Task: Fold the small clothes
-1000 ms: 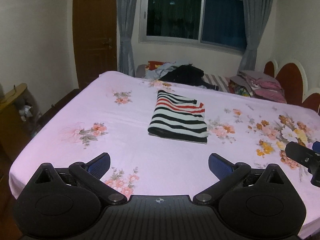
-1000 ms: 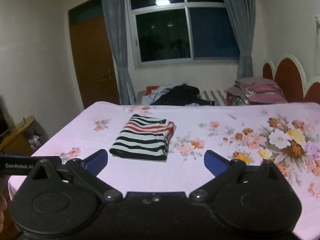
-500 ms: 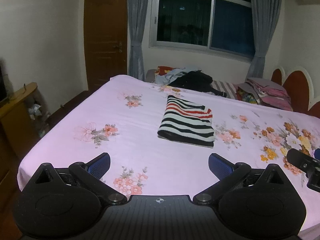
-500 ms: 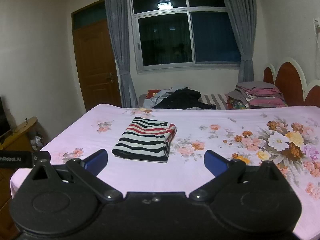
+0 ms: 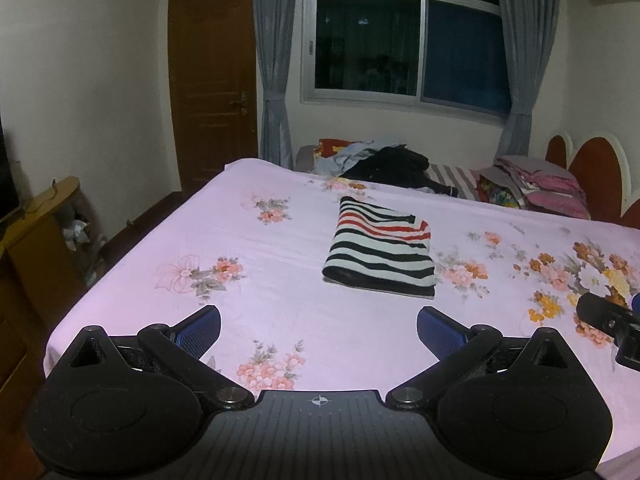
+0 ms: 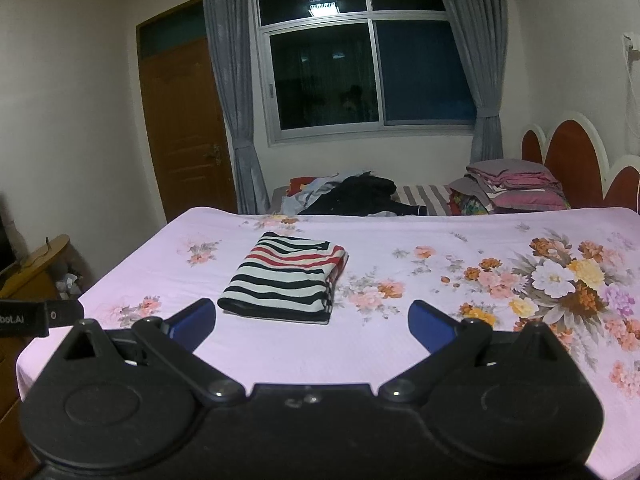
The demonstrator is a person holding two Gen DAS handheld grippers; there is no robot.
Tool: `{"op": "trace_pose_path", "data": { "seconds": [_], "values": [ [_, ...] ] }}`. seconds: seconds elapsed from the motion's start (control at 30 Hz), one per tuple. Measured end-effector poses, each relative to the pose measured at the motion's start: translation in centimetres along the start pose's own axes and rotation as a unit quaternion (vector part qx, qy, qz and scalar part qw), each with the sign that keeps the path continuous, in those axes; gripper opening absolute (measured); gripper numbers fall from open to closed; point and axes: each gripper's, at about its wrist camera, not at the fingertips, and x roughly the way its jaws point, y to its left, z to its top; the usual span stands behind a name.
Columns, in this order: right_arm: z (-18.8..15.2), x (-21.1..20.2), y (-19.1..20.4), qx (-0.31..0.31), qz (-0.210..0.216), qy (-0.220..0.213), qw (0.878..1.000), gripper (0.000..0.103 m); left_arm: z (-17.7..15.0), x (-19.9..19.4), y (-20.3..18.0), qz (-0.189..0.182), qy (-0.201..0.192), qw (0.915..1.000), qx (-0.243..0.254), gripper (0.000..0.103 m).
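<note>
A small striped garment [image 5: 382, 250] [image 6: 286, 278], black, white and red, lies folded into a neat rectangle on the pink floral bedsheet [image 5: 280, 300] [image 6: 400, 344]. My left gripper [image 5: 319, 328] hangs open over the near edge of the bed, well short of the garment, with nothing between its blue pads. My right gripper [image 6: 312, 320] is open too, just in front of the garment's near edge and apart from it. In the left wrist view part of the right gripper shows at the right edge.
A heap of unfolded clothes [image 5: 380, 164] [image 6: 352, 196] lies beyond the far side of the bed. Folded pink bedding [image 5: 548, 188] [image 6: 516, 186] is stacked by the red headboard [image 6: 572, 156]. A wooden cabinet [image 5: 36, 232] stands left of the bed, a door [image 5: 216, 84] behind.
Both grippers have risen and tilted upward, so the garment sits lower in each view and more of the window and wall shows. Both stay open; the garment has not moved.
</note>
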Motion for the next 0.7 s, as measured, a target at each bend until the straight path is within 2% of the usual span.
{"op": "trace_pose_path", "data": {
  "seconds": [0.7],
  "values": [
    [-0.31, 0.03, -0.16, 0.002, 0.009, 0.005, 1.0, 0.103, -0.23, 0.43, -0.02, 0.004, 0.008, 1.0, 0.004, 0.103]
  ]
}}
